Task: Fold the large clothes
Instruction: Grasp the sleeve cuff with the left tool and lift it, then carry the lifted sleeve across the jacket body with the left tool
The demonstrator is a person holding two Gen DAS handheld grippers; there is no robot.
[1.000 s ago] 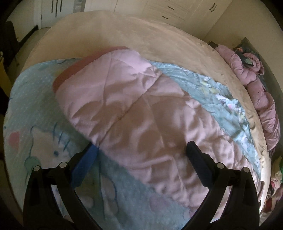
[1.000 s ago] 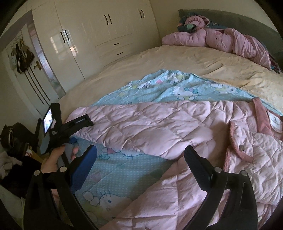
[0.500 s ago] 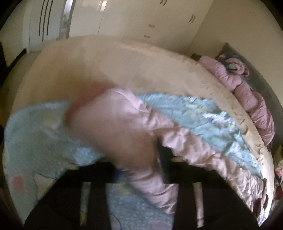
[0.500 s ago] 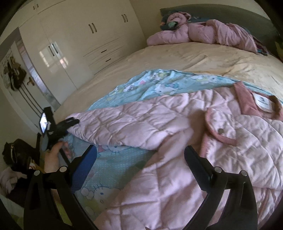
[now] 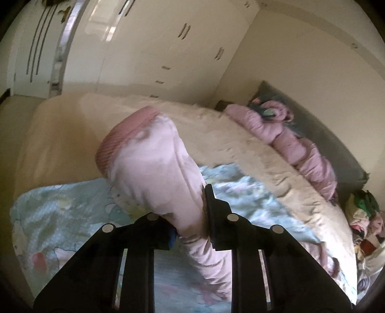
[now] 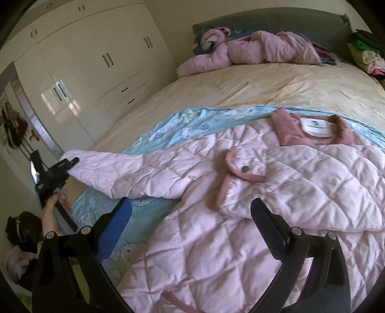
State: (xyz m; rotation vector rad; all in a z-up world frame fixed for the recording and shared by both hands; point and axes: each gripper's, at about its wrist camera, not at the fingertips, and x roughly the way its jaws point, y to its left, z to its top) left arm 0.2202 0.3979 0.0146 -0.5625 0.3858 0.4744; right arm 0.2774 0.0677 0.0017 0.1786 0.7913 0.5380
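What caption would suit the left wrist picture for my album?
Left hand-held gripper closing on a pink jacket sleeve above a blue cartoon blanket.

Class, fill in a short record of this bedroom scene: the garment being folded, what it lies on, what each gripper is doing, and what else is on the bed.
garment: pink quilted jacket, spread open, collar label showing
surface: blue cartoon-print blanket over a cream bedspread
left gripper: jaws closing on the jacket sleeve, ribbed cuff raised off the blanket
right gripper: open, holding nothing, above the jacket body
also on bed: second pink padded garment heaped by the headboard
background: cream wardrobe
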